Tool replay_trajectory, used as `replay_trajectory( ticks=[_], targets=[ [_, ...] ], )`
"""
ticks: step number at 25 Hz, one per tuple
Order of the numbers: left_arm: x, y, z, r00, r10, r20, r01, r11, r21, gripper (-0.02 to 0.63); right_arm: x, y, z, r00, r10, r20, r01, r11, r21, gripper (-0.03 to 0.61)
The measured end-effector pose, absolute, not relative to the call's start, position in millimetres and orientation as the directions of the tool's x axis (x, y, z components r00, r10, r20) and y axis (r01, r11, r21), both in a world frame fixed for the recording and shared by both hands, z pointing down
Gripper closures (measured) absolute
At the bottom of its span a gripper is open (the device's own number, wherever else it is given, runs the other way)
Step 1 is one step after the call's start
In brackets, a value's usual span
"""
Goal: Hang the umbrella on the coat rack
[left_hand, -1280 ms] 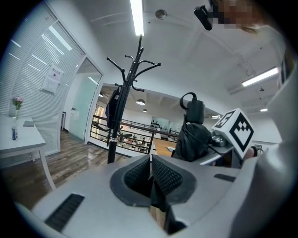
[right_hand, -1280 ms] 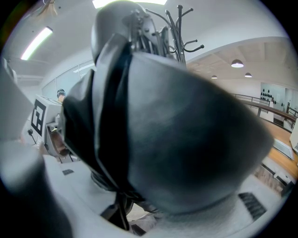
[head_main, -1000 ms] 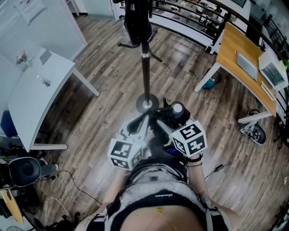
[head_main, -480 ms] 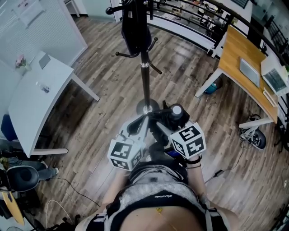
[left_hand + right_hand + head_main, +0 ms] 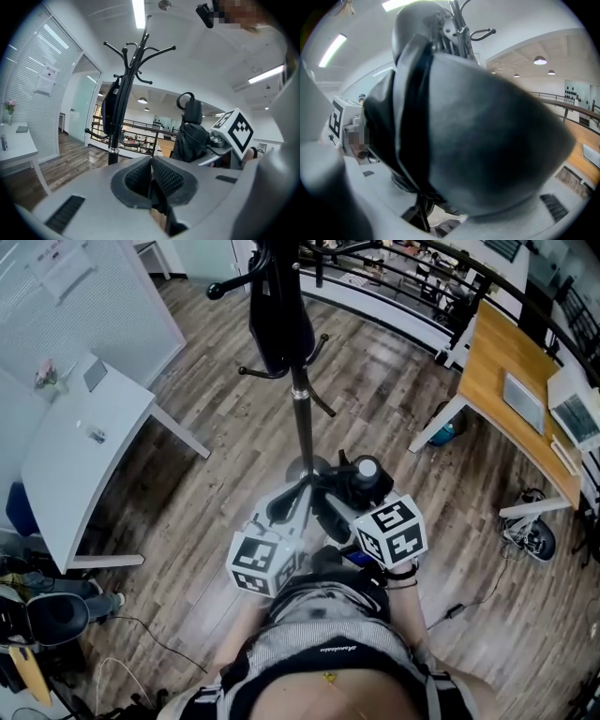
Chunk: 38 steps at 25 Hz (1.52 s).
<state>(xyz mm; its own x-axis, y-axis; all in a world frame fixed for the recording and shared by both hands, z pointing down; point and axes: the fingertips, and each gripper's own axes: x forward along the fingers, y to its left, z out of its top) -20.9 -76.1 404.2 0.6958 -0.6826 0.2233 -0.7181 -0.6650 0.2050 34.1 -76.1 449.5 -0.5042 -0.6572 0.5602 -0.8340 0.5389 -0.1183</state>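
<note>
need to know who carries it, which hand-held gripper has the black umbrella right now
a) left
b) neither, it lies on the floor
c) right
c: the right gripper view is filled by the black umbrella, which sits between the jaws of the right hand-held gripper, while the left hand-held gripper has its jaws closed together.
</note>
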Motion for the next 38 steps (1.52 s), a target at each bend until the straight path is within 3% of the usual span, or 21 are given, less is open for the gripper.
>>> replay_trajectory(
  ticks=[38],
  targets=[
    [4, -163, 407, 0.599, -0.772, 0.211, -0.800, -0.564, 0.206, 0.598, 71, -161, 469, -0.565, -0.580, 0.587, -0.768, 0.629, -0.118, 0.313]
  ],
)
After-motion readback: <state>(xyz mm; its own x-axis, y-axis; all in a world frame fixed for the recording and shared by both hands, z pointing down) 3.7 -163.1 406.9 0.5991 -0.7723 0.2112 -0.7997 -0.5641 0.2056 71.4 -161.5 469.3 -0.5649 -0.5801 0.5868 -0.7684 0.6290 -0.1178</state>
